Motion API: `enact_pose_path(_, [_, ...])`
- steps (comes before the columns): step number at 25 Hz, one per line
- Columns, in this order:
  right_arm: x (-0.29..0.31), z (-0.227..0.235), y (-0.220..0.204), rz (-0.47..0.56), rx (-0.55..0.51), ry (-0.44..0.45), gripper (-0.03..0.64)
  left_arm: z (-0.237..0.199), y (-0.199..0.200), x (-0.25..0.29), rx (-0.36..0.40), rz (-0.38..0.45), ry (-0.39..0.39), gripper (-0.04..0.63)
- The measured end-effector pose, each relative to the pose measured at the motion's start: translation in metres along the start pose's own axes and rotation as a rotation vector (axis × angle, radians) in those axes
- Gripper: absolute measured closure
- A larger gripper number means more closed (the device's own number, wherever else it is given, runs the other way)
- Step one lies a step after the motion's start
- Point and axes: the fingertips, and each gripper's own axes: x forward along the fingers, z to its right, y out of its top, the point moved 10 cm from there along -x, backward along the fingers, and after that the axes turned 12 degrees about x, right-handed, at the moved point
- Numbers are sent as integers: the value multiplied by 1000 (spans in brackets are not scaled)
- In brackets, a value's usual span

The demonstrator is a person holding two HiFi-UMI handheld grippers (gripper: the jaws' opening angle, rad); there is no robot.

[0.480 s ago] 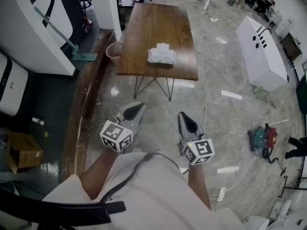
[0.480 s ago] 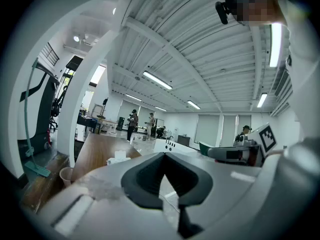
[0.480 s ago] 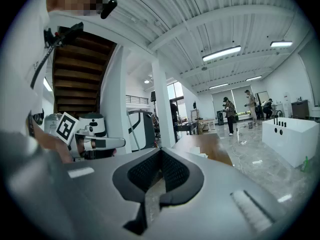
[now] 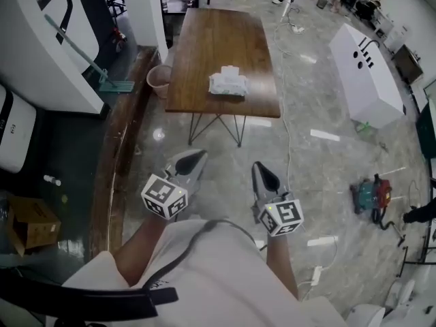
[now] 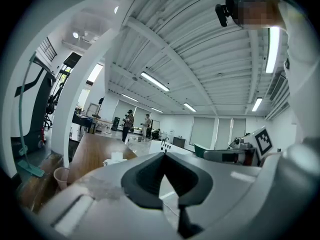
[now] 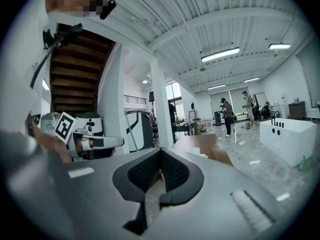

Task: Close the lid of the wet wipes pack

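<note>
The white wet wipes pack (image 4: pixel 228 82) lies near the front edge of a brown wooden table (image 4: pixel 204 39), far ahead of me across the floor. Something white stands up at its far side; whether that is the lid is too small to tell. My left gripper (image 4: pixel 194 157) and right gripper (image 4: pixel 261 169) hang side by side over the marble floor, well short of the table, both shut and empty. The pack (image 5: pixel 115 158) shows small above the left gripper (image 5: pixel 162 155) in the left gripper view. It is also small beyond the right gripper (image 6: pixel 161 151), as a pack (image 6: pixel 196 152) on the table.
A pink bucket (image 4: pixel 160 79) stands at the table's left corner. A long white box (image 4: pixel 364 67) lies to the right, with a cable (image 4: pixel 289 135) across the floor, tools (image 4: pixel 373 197) and a power strip (image 4: pixel 320 240). A wooden step (image 4: pixel 116 148) runs along the left. People stand far off.
The head view has shifted a little. Both grippers keep their places and stay shut.
</note>
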Motion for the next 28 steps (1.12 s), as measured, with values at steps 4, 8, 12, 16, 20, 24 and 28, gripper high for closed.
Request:
enact_pose_path(4, [3, -5, -2, 5, 8, -5, 608, -7, 0, -4, 4, 4, -7, 594])
enact_pose_path(8, [9, -13, -5, 5, -7, -19, 607, -17, -3, -10, -10, 10, -21, 594])
enact_pose_path(12, [12, -19, -11, 13, 26, -41, 607, -26, -8, -18, -10, 2, -31, 594])
enact_pose_path(16, [17, -27, -17, -1, 28, -49, 607, -36, -14, -29, -15, -7, -32, 594])
enact_pose_path(20, [20, -32, -23, -6, 38, -59, 608, -44, -19, -40, -20, -13, -26, 594])
enact_pose_path(24, [29, -34, -25, -15, 37, -49, 607, -54, -23, -45, -31, -17, -8, 594])
enact_pose_path(28, [36, -32, -26, -16, 49, -38, 607, -57, -22, -43, -29, -21, -4, 594])
